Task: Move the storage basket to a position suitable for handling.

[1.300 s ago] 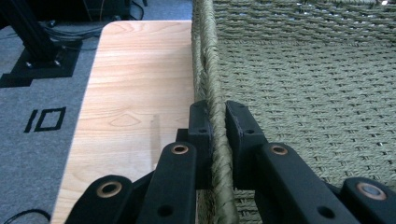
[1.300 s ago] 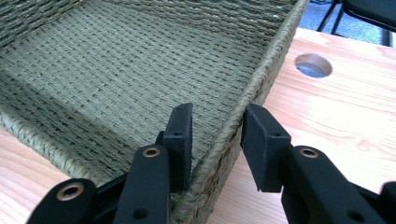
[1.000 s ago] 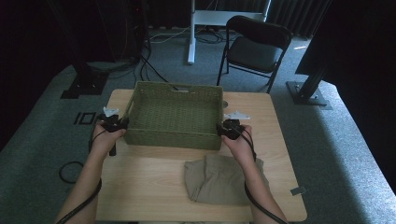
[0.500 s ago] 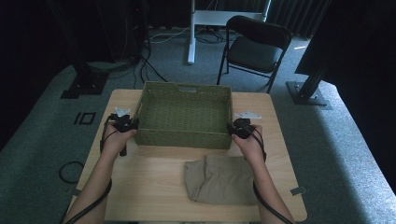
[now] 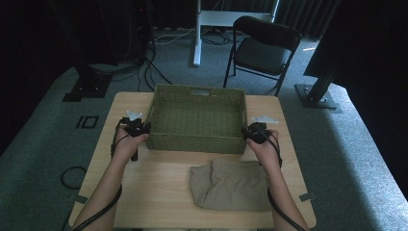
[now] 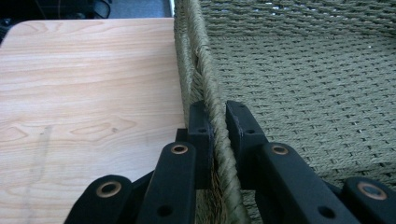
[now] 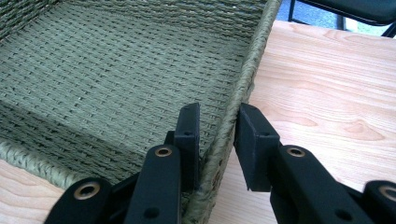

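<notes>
Nearest the person, a folded tan garment [image 5: 230, 185] lies on the near part of the light wooden table [image 5: 159, 183], a little right of centre, with the person's forearms reaching past it on either side. Just beyond it sits a green woven basket [image 5: 195, 122], empty, its near wall close to the garment's far edge. The left gripper [image 6: 218, 126] is at the basket's left wall near the front corner, its two black jaws pressed together on the braided rim, one jaw inside and one outside. The right gripper [image 7: 217, 126] straddles the right wall at the matching spot, but its jaws stand apart: the inner jaw looks to be against the weave while the outer jaw shows a gap to the rim. The step in hand appears to be taking hold of the basket at both sides, probably to shift it. To do it well, the right jaws likely need to close fully on the rim before any lift or slide, so the load is shared and the basket does not swing around the left grip. Keeping both grips level should stop the soft woven wall from buckling. Farther off, a black folding chair [image 5: 262, 48] stands on the grey carpet beyond the table.
</notes>
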Tool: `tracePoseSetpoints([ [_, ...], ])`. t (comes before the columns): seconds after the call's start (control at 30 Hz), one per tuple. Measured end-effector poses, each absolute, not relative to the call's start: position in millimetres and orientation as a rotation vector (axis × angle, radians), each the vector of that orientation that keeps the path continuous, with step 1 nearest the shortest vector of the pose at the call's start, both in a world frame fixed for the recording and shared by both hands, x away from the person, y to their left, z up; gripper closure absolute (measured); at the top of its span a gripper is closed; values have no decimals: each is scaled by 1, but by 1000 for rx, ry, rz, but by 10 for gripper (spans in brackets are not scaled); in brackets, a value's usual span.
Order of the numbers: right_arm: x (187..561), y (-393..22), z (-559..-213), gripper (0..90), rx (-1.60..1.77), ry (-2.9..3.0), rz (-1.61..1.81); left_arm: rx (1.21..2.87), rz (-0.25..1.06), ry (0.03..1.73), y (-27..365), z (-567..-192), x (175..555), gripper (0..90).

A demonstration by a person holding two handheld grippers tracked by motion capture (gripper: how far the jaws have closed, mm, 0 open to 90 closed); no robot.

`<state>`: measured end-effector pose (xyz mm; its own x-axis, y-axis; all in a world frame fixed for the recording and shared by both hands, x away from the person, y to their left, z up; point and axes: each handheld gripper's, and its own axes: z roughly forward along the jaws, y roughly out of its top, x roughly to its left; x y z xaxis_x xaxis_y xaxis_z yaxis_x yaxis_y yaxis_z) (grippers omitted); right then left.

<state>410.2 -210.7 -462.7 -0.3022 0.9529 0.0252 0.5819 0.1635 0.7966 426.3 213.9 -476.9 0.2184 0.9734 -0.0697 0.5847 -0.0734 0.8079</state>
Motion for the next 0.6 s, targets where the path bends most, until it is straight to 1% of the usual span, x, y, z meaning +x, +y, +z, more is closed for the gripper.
tracePoseSetpoints([
  [0.6, 409, -249, -462, 726, 1494, 1929, 971, 1767, 628, 1435, 179, -477, 428, 821],
])
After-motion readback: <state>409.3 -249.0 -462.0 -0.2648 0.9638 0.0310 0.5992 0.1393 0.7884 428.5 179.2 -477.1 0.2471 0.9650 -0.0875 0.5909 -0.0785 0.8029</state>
